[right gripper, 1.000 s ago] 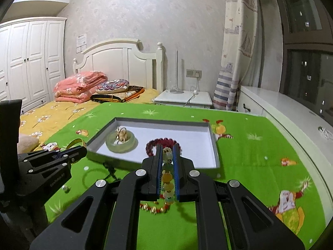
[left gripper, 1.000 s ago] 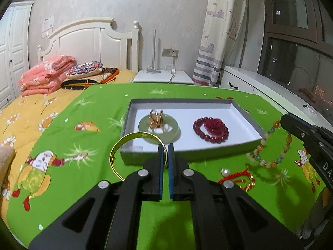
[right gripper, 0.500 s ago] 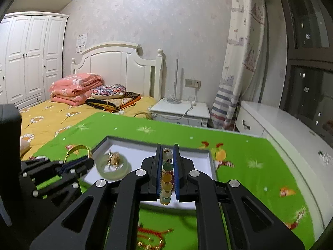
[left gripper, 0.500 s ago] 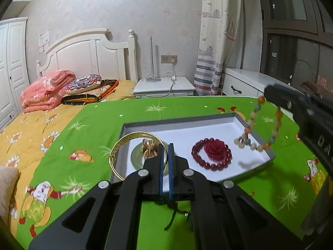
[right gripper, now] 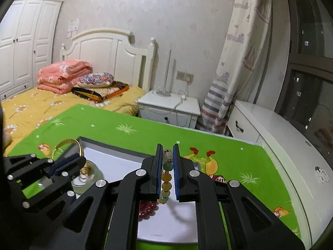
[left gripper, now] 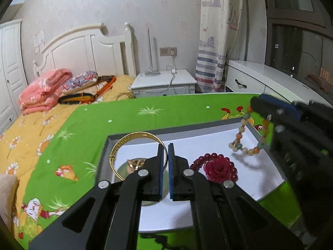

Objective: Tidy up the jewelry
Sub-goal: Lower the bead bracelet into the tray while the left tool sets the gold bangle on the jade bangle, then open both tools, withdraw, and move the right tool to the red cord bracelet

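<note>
My left gripper (left gripper: 165, 146) is shut on a gold bangle (left gripper: 124, 141) and holds it above the left part of the white tray (left gripper: 187, 130). My right gripper (right gripper: 167, 148) is shut on a multicoloured bead bracelet (right gripper: 165, 179); in the left wrist view the bracelet (left gripper: 247, 145) hangs over the tray's right side. In the tray lie a pale green jade disc (left gripper: 122, 171) with a gold ring (left gripper: 135, 163) on it and a dark red bead bracelet with a rose (left gripper: 218, 168).
The tray sits on a green patterned cloth (left gripper: 145, 112) over a yellow bedspread. Folded blankets and pillows (left gripper: 47, 87) lie by the headboard. A white nightstand (right gripper: 170, 106) and a white cabinet (right gripper: 270, 129) stand beyond the bed.
Both grippers have risen from the cloth and moved forward over the tray, each carrying its piece. The red string bracelet and pearl have left the view.
</note>
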Demonstrator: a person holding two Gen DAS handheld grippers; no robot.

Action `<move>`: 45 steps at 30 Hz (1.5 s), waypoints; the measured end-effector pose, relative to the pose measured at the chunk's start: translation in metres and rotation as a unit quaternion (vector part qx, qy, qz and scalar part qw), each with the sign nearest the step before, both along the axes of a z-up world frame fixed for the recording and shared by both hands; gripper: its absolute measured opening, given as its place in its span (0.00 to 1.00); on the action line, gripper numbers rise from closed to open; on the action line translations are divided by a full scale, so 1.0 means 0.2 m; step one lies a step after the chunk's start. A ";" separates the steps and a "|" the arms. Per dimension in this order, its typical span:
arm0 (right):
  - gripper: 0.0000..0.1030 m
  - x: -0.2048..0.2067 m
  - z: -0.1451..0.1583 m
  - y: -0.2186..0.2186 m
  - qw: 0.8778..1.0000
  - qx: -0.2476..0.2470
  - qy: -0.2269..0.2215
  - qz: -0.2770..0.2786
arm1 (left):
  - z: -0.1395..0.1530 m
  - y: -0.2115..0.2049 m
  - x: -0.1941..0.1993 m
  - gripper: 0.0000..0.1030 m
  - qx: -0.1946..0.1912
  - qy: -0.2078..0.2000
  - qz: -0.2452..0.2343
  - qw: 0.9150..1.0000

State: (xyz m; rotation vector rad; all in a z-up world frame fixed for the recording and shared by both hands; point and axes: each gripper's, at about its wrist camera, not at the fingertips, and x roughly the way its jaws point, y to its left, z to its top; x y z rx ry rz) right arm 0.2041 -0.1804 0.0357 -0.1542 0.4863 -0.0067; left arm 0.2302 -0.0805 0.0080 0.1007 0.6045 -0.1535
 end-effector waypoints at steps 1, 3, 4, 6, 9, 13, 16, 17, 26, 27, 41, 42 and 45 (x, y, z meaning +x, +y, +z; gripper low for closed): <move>0.09 0.01 -0.01 0.00 1.000 0.001 0.005 -0.002 | -0.01 -0.01 0.02 0.04 -0.002 0.006 0.000 1.000; 0.09 0.07 -0.06 -0.01 1.000 -0.002 0.020 -0.010 | -0.02 -0.02 0.04 0.04 -0.003 0.012 0.001 1.000; 0.09 0.09 -0.08 -0.01 1.000 -0.005 0.025 -0.012 | -0.04 -0.04 0.06 0.04 -0.002 0.017 -0.001 1.000; 0.09 0.12 -0.12 -0.02 0.999 -0.008 0.039 -0.020 | -0.06 -0.05 0.07 0.06 0.003 0.020 -0.005 1.000; 0.09 0.17 -0.18 -0.06 0.997 0.005 0.066 -0.032 | -0.09 -0.09 0.07 0.06 0.017 0.020 -0.011 1.000; 0.11 0.19 -0.24 -0.11 0.995 0.030 0.087 -0.040 | -0.13 -0.10 0.06 0.16 0.025 0.022 -0.013 0.999; 0.19 0.19 -0.25 -0.14 0.994 0.037 0.089 -0.045 | -0.14 -0.08 0.04 0.31 0.024 0.021 -0.009 0.999; 0.23 0.19 -0.26 -0.14 0.994 0.036 0.089 -0.047 | -0.15 -0.07 0.04 0.35 0.022 0.021 -0.005 1.000; 0.38 0.17 -0.26 -0.17 0.994 0.035 0.083 -0.053 | -0.13 -0.01 0.02 0.57 0.011 0.012 0.006 1.000; 0.38 0.17 -0.26 -0.17 0.994 0.037 0.083 -0.053 | -0.12 -0.01 0.01 0.61 0.010 0.009 0.006 1.000; 0.59 -0.09 -0.22 -0.06 0.996 0.047 0.073 -0.025 | -0.08 0.23 -0.33 0.92 0.002 -0.019 0.011 1.000; 0.60 -0.12 -0.22 -0.05 0.996 0.049 0.075 -0.021 | -0.08 0.26 -0.36 0.93 0.002 -0.019 0.009 1.000; 0.66 -0.22 -0.21 -0.02 0.996 0.061 0.071 -0.008 | -0.10 0.33 -0.44 0.94 0.010 -0.021 0.012 1.000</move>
